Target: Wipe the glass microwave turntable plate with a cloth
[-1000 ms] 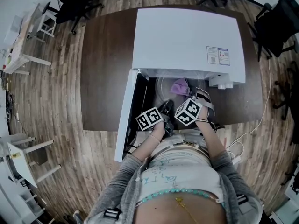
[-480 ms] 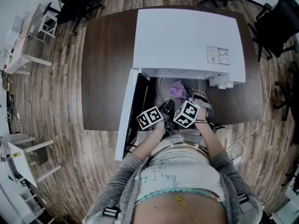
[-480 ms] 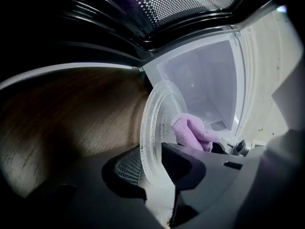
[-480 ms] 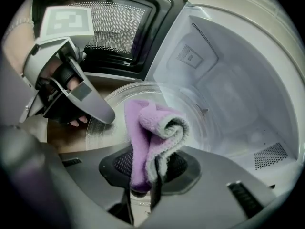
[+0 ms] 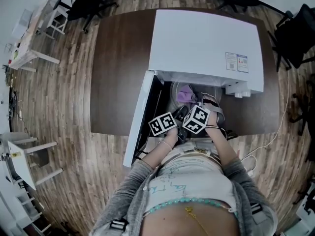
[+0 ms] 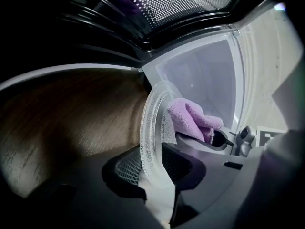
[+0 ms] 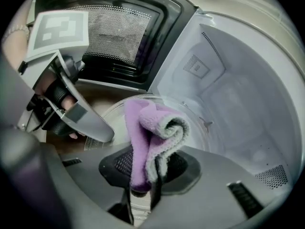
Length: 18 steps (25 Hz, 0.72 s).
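Note:
The glass turntable plate [image 6: 151, 128] stands on edge, tilted, at the open microwave's mouth. My left gripper [image 6: 153, 165] is shut on its rim, one pad on each face. In the head view this gripper [image 5: 179, 114] sits under its marker cube at the cavity's front. My right gripper [image 7: 145, 173] is shut on a folded purple cloth [image 7: 148, 132]. The cloth [image 6: 191, 120] lies against the plate's inner face. From the right gripper view the plate [image 7: 108, 114] shows behind the cloth. From the head view the cloth [image 5: 185, 94] and right gripper [image 5: 195, 104] are inside the cavity opening.
The white microwave [image 5: 206, 43] stands on a dark brown table [image 5: 118, 73]. Its door [image 5: 141, 119] hangs open to the left, and its mesh window [image 7: 114, 30] is close behind the left gripper. Black chairs [image 5: 295, 33] ring the table on the wooden floor.
The right gripper has slid the purple cloth a little to the left across the plate, with a slight roll. The left gripper and the plate have stayed put.

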Available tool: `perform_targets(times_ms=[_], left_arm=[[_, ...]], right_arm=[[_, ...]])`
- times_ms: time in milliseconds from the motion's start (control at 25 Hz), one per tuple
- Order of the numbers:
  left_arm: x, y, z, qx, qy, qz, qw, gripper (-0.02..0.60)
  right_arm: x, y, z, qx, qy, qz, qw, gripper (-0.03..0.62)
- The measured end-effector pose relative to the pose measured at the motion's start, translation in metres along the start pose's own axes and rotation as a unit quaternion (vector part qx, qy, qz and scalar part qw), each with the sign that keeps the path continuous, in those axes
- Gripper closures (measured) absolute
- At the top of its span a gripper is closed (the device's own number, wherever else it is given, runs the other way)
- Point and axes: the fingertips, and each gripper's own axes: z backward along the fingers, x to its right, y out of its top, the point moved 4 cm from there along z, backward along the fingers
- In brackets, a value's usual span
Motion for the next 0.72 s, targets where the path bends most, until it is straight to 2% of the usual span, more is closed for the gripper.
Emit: perform_targets(times_ms=[360,720], left_arm=[[0.0,0.0,0.002,0.005,0.001,-0.004,1.0,0.463],[0.0,0.001,0.002,0.006,0.003,-0.002,1.0,0.463]], right_arm=[[0.025,0.0,-0.004,-0.005,-0.021,-0.009,1.0,0.477],[0.043,-0.028,-0.002,-0.028,-0.036,-0.049,0.998,0.477]])
